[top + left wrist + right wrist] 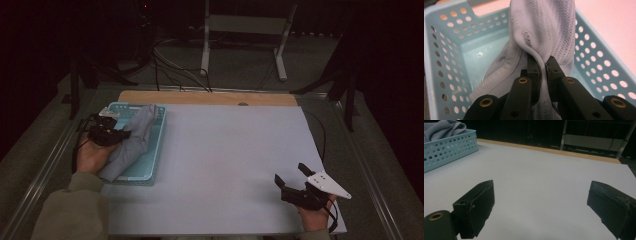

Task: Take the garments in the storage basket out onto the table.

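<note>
A light blue perforated basket [159, 142] sits at the left of the white table, with a grey knitted cloth [135, 140] draped in it and over its near rim. My left gripper [124, 134] is over the basket, shut on a fold of the grey cloth [541, 37]; the jaws pinch the fabric between them [543, 65] above the basket's floor [481, 55]. My right gripper [291, 173] rests near the table's front right corner, open, with nothing between its jaws [541, 202]. The basket [449, 150] and cloth [446, 127] appear far off in the right gripper view.
The white table surface [230, 160] stretches between the two grippers, with a wooden strip [210, 98] along its far edge. Beyond the table stand a white metal frame [245, 30] and black cables [170, 67] on the floor.
</note>
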Tool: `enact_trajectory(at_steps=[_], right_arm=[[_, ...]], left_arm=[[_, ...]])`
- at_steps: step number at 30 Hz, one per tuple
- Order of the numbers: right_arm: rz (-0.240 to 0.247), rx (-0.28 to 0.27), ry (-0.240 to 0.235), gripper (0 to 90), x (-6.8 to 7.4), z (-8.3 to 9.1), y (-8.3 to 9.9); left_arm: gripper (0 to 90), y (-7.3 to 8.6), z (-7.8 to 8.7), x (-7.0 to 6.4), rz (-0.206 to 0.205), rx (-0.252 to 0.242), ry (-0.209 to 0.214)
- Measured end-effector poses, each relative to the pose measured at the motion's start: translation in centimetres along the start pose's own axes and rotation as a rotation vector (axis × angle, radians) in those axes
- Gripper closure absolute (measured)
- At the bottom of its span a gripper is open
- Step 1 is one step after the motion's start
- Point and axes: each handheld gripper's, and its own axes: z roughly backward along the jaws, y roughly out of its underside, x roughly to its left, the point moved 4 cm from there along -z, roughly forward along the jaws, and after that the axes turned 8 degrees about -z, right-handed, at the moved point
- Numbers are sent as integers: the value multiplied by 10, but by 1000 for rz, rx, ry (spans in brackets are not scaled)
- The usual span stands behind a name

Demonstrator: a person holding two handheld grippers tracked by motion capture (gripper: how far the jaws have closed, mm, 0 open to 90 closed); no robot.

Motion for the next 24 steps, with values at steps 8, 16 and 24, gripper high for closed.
enact_trajectory(at_steps=[8,16,24], right_arm=[[0,-1,-1,75,0,0,0],[-1,-3,0,75,0,1,0],[-2,-4,0,75,0,1,0]], left_arm=[[854,-9,13,0,5,-58,2],[854,-16,22,-2,-3,-97,1],[854,-24,29,-5,-16,-123,-3]])
